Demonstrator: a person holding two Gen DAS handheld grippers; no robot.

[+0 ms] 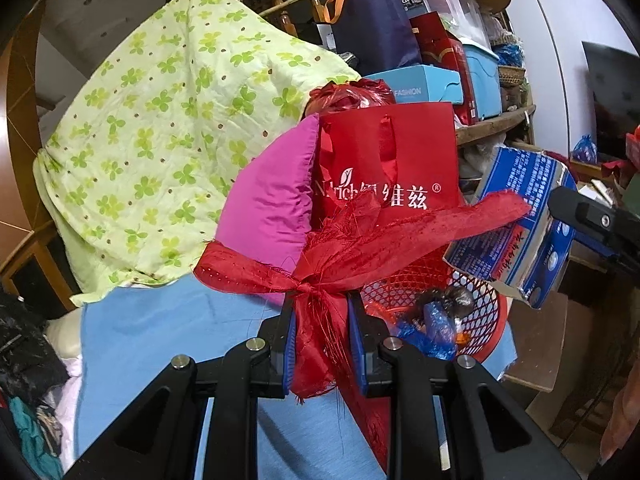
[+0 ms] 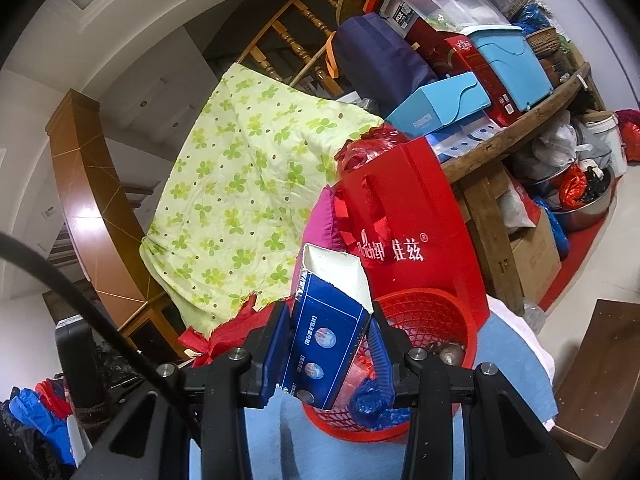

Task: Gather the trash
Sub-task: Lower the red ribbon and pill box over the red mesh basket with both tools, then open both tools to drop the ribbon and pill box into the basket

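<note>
The red mesh basket (image 1: 460, 304) standing on the blue cloth (image 1: 160, 340) serves as the landmark here. In the left wrist view the left gripper (image 1: 324, 344) has its jaws pinched on a knotted strip of frayed red fabric (image 1: 340, 256), which fans out just left of and above the basket; to the basket's upper right the same view catches the torn blue carton (image 1: 516, 232) from outside, with a black finger (image 1: 576, 208) of the other gripper clamped on its far end. The right wrist view shows what that one cannot: the right gripper (image 2: 330, 344) with both pads pressed against the carton's sides, the carton's white open mouth tilted up, held just left of and over the basket's near rim. That view also takes in the floor to the right of the basket, with a metal basin (image 2: 584, 204) of bags and a cardboard box (image 2: 536, 256) under the wooden shelf (image 2: 516, 128). Behind the basket in both views stand a red gift bag (image 1: 392, 160), a pink cushion (image 1: 268, 200) and a green clover-print quilt (image 1: 152, 140). Inside the basket lie crumpled blue plastic (image 1: 436, 324) and a dark rounded lump (image 1: 460, 298) that is too blurred to identify. The basket's left side is hidden by the fabric in the left view and by the carton in the right view; the fabric's lower tail runs out of sight behind the gripper's frame.
</note>
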